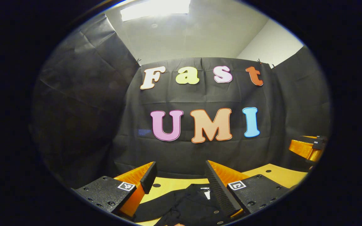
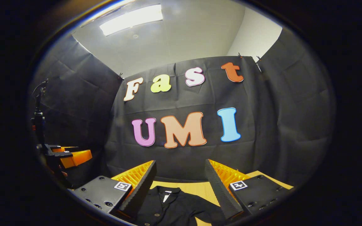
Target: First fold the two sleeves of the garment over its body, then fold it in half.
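A black button-up garment (image 1: 187, 204) lies on the wooden table (image 1: 275, 174), its collar with a white tag pointing toward the booth wall. In the left gripper view my left gripper (image 1: 181, 180) hangs open above it with nothing between its fingers. The right gripper view shows the same garment (image 2: 174, 204), its collar and button row low between the fingers. There my right gripper (image 2: 181, 182) is also open and holds nothing. The right gripper (image 1: 308, 147) also appears far right in the left gripper view, and the left gripper (image 2: 72, 157) far left in the right gripper view.
The table (image 2: 200, 186) ends at the black cloth wall just behind the collar. Bare wood shows at the right of the garment. A dark stand (image 2: 39, 125) rises at the far left of the right gripper view.
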`<state>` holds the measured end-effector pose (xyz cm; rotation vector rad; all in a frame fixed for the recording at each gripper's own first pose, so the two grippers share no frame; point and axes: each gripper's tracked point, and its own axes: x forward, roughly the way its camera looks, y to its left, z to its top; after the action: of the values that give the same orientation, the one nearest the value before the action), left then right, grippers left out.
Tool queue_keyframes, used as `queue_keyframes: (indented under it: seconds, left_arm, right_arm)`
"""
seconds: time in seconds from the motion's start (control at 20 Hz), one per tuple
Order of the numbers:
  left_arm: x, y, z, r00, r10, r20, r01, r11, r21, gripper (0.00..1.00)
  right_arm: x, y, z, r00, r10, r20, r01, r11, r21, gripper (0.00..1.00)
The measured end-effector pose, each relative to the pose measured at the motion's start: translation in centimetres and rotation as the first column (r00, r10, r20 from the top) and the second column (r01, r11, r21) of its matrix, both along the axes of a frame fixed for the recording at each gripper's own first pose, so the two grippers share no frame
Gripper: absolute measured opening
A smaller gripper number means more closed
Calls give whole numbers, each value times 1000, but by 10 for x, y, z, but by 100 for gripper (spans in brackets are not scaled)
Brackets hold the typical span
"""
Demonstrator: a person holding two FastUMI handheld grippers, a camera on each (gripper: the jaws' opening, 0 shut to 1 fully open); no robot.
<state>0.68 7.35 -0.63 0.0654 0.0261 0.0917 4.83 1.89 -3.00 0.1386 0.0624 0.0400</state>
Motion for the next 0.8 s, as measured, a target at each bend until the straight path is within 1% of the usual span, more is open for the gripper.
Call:
queue_keyframes:
  seconds: [0.15,0.2,0.3,0.45,0.5,0.8]
  left_arm:
    - [0,1,-4,1000,-6,-13,5,1000,-10,92]
    - [1,1,-5,1000,-6,-19,5,1000,-11,92]
    - [0,4,-7,1000,0,-26,0,1000,-14,91]
    - [-2,3,-8,1000,7,-30,-8,1000,-16,92]
    - [-2,3,-8,999,10,-32,-10,1000,-16,92]
    - [-5,-1,-13,999,31,-41,-32,999,-26,92]
  right_arm:
    - [0,5,2,1000,6,12,-6,1000,-5,98]
    - [1,8,0,1000,13,10,-12,1000,-11,100]
    - [1,11,-4,1000,25,8,-25,999,-24,99]
    - [1,11,-8,999,32,-2,-32,999,-30,96]
    - [2,11,-8,999,38,-3,-38,999,-37,99]
    - [4,5,-10,998,63,-8,-63,993,-96,98]
